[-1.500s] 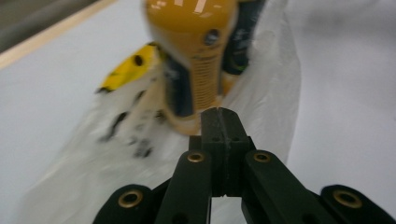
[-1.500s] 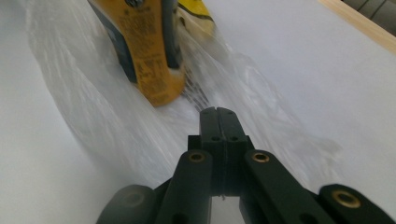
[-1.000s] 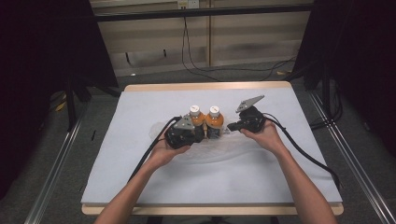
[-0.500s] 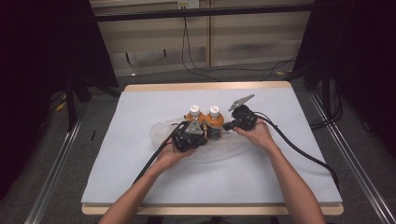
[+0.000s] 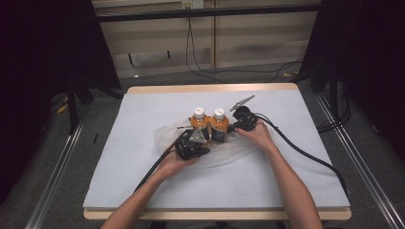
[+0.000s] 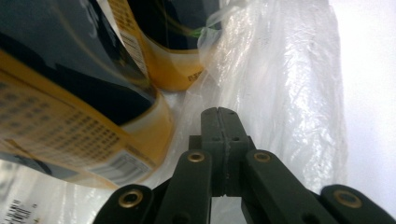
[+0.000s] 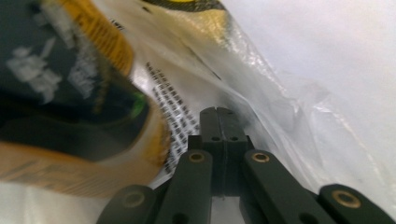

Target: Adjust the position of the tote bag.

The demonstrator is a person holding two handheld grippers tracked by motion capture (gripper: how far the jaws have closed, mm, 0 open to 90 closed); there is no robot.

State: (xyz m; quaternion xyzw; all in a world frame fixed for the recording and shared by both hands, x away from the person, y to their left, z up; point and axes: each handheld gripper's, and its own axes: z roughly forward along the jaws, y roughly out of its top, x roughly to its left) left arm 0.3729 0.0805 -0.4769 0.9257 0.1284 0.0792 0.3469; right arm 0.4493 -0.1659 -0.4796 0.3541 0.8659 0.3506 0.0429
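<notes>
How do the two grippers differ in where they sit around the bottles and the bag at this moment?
The left gripper sits in front of the two bottles, over the clear plastic bag; the right gripper comes in from their right side. The left gripper's grey plate lies low against the bottles; the right gripper's plate sticks up and away from them. Both have their jaws shut, tips against the bag's film, with nothing visibly clamped.

Evenly lit table, dark surroundings; right gripper view blurred, plastic glaring.
</notes>
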